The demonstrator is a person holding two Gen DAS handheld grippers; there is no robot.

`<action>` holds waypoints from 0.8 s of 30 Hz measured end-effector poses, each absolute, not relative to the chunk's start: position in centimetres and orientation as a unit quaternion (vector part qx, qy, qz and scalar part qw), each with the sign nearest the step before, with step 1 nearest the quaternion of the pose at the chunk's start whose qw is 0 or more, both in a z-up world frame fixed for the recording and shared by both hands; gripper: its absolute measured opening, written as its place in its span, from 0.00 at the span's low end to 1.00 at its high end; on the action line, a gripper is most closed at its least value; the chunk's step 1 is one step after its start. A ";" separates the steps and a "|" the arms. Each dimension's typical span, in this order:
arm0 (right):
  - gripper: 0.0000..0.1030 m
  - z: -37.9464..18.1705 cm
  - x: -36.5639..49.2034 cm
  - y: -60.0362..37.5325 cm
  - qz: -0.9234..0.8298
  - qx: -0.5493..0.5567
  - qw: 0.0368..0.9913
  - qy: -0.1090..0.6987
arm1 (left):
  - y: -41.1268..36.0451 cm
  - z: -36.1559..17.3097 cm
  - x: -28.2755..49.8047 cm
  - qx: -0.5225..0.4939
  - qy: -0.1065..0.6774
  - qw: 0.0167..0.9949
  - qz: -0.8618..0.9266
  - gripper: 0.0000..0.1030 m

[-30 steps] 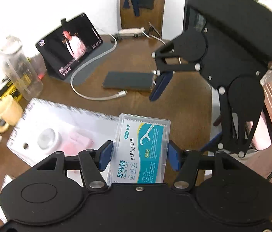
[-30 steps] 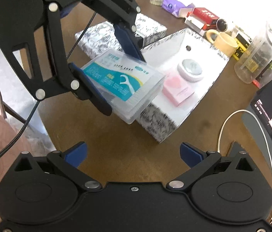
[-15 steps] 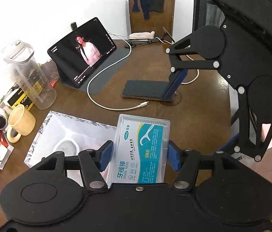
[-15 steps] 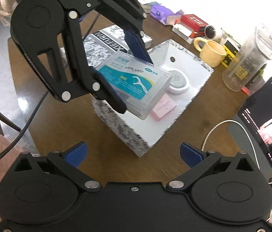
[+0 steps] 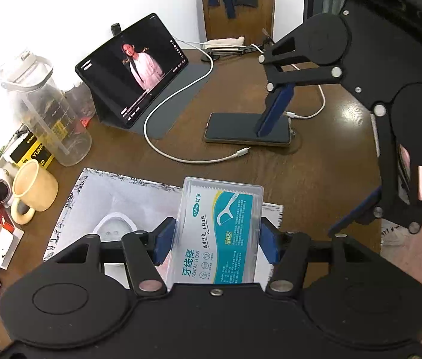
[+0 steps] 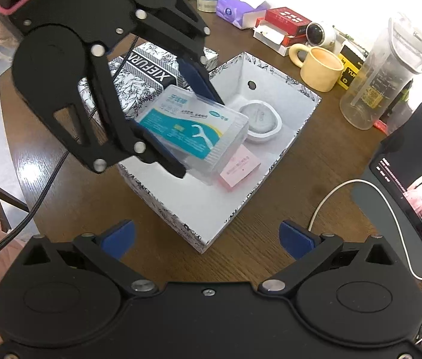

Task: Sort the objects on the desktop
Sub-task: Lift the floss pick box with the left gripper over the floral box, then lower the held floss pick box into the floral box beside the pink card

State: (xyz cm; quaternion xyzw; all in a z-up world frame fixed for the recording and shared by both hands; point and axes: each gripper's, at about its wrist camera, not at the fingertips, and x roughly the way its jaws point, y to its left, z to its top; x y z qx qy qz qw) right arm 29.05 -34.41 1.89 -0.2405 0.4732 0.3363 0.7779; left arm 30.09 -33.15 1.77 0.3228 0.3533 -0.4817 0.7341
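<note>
Over the open patterned box (image 6: pixel 273 161), w/ white inside, my left gripper (image 5: pixel 216 239) holds the dental floss case (image 5: pixel 221 233), blue pads clamped tight on its 2 long sides. Case is clear plastic w/ a teal & white label, tilted, lifted off the box floor; from the right wrist view its lower corner hangs above the pink packet (image 6: pixel 240 169) lying inside. Can't tell if case touches the packet. A round white container (image 6: pixel 260 121) also sits in the box, near the far wall, just beside the case.

My right gripper (image 6: pixel 208 237) is wide apart, nothing btwn its blue pads, hovering above the near corner of the box. From the left wrist view it hangs over the black phone (image 5: pixel 246 128), which lies flat on the brown table (image 5: pixel 315 179).

Box lid (image 6: pixel 145 71) w/ the same leaf print lies behind the box, partly hidden by my left gripper. Beyond the box: yellow mug (image 6: pixel 318 65), clear water bottle (image 6: pixel 381 74), red carton (image 6: pixel 287 21), purple tissue pack (image 6: pixel 234 7). Tablet (image 5: pixel 133 68) stands propped at the far side, screen lit, w/ a white cable (image 5: pixel 175 98) curving across the table btwn it & the phone.
</note>
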 end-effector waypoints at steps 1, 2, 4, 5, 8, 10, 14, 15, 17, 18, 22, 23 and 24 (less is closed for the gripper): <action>1.00 1.8 29.2 -34.4 0.337 -0.239 0.777 0.474 | -33.2 1.6 30.3 0.323 0.353 0.734 -0.483 0.57; 1.00 1.7 29.4 -34.4 0.338 -0.238 0.777 0.475 | -33.2 1.5 30.5 0.324 0.352 0.733 -0.483 0.57; 1.00 1.5 29.7 -34.5 0.337 -0.236 0.776 0.477 | -33.3 1.2 31.0 0.324 0.352 0.732 -0.485 0.56; 1.00 1.4 29.9 -34.5 0.337 -0.236 0.776 0.479 | -33.3 0.9 31.2 0.323 0.354 0.731 -0.485 0.56; 1.00 1.0 30.4 -34.6 0.336 -0.233 0.775 0.482 | -33.5 0.2 31.9 0.321 0.362 0.727 -0.487 0.56; 1.00 0.7 30.6 -34.6 0.335 -0.232 0.774 0.484 | -33.6 -0.3 32.2 0.321 0.367 0.724 -0.488 0.56; 1.00 0.1 31.0 -34.8 0.336 -0.229 0.772 0.489 | -33.9 -1.4 33.0 0.320 0.381 0.714 -0.493 0.56; 1.00 0.0 31.1 -34.9 0.336 -0.227 0.771 0.491 | -34.0 -1.7 33.2 0.319 0.386 0.711 -0.494 0.56; 1.00 -0.3 31.2 -35.0 0.337 -0.223 0.770 0.494 | -34.2 -2.4 33.8 0.314 0.400 0.703 -0.498 0.56; 1.00 -0.4 31.2 -35.0 0.337 -0.222 0.769 0.496 | -34.3 -2.6 34.0 0.312 0.404 0.700 -0.499 0.56; 1.00 -0.9 31.4 -35.2 0.335 -0.223 0.767 0.499 | -34.7 -3.7 34.7 0.313 0.414 0.692 -0.502 0.56; 1.00 -1.0 31.4 -35.3 0.334 -0.223 0.767 0.500 | -34.7 -4.0 34.8 0.313 0.417 0.690 -0.503 0.56; 1.00 -1.2 31.5 -35.3 0.333 -0.223 0.767 0.501 | -34.8 -4.2 35.0 0.312 0.420 0.687 -0.503 0.56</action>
